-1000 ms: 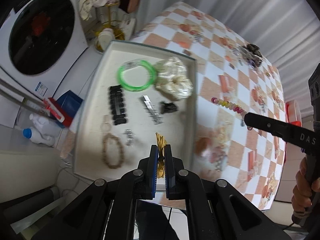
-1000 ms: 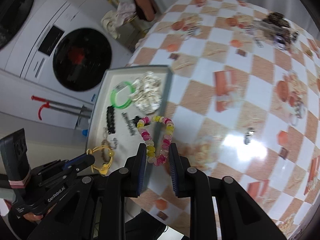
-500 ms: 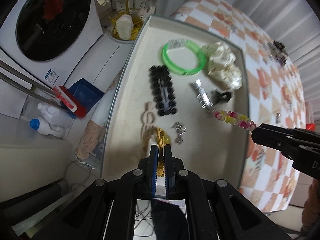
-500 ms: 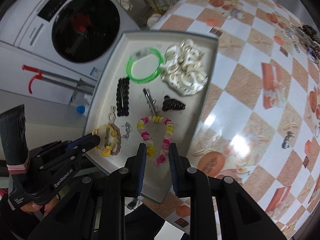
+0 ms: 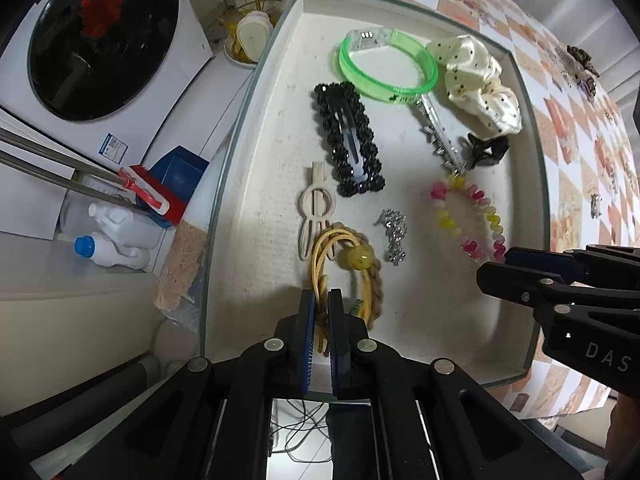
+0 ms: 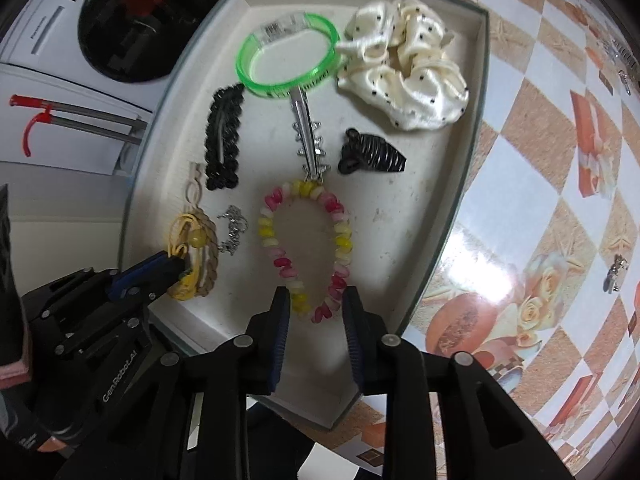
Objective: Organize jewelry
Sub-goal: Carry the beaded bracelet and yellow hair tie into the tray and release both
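A white tray (image 5: 256,184) (image 6: 452,216) holds several hair and jewelry pieces. My left gripper (image 5: 322,312) is shut on a yellow cord hair tie with a yellow bead (image 5: 352,258), low over the tray's near left corner, on top of a braided beige bracelet (image 5: 376,280). It also shows in the right wrist view (image 6: 188,240). My right gripper (image 6: 316,308) is open, its fingers on either side of a pink and yellow bead bracelet (image 6: 304,240) that lies on the tray floor (image 5: 466,220).
In the tray lie a green bangle (image 6: 286,60), a cream scrunchie (image 6: 404,72), a black beaded clip (image 6: 224,136), a silver clip (image 6: 306,136), a black claw clip (image 6: 370,156), a beige clip (image 5: 316,208) and a silver chain (image 5: 394,232). More jewelry (image 6: 614,272) lies on the checked tablecloth. A washing machine (image 5: 100,36) stands left.
Both grippers have come down into the tray. The right gripper has opened and the bead bracelet now lies on the tray floor. The left gripper still holds the yellow hair tie.
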Available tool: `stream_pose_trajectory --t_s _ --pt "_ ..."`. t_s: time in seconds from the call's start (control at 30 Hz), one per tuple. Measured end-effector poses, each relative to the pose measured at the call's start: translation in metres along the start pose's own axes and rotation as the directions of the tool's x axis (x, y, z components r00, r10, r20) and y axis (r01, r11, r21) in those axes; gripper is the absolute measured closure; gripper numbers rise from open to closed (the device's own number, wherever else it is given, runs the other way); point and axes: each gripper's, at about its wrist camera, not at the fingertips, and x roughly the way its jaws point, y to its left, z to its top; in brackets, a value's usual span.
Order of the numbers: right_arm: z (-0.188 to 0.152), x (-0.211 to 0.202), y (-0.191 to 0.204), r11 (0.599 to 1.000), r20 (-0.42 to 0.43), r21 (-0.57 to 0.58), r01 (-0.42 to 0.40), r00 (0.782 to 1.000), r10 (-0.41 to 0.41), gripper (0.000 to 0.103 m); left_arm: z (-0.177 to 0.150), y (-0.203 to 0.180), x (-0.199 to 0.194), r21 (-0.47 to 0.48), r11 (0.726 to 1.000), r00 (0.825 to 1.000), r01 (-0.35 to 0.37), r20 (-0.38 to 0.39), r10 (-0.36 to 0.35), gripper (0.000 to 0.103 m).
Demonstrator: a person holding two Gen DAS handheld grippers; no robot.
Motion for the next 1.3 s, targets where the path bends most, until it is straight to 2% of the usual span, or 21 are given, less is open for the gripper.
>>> stream_pose_trajectory --t_s 0.27,0.5,0.77,1.3 --pt "0.001 0.017 0.004 1.000 -0.030 0.007 0.007 1.000 -0.007 0.061 0.002 -0.003 0.007 0.018 1.000 1.000 -0.024 -0.020 0.024 0.092" --pt "0.011 0.005 0.007 1.000 -0.015 0.004 -0.010 1.000 0.010 0.046 0.006 -0.004 0.005 0.015 0.999 0.999 -0.037 -0.029 0.037 0.092" --pt "0.012 -0.031 0.000 0.999 0.039 0.029 -0.030 0.999 0.029 0.043 0.007 -0.009 -0.015 0.017 0.999 0.999 -0.036 -0.011 0.036 0.092" --pt "-0.005 -0.074 -0.042 0.994 0.066 0.112 -0.005 0.998 -0.003 0.043 0.009 -0.021 -0.047 0.036 0.998 0.999 -0.050 0.022 0.049 0.092"
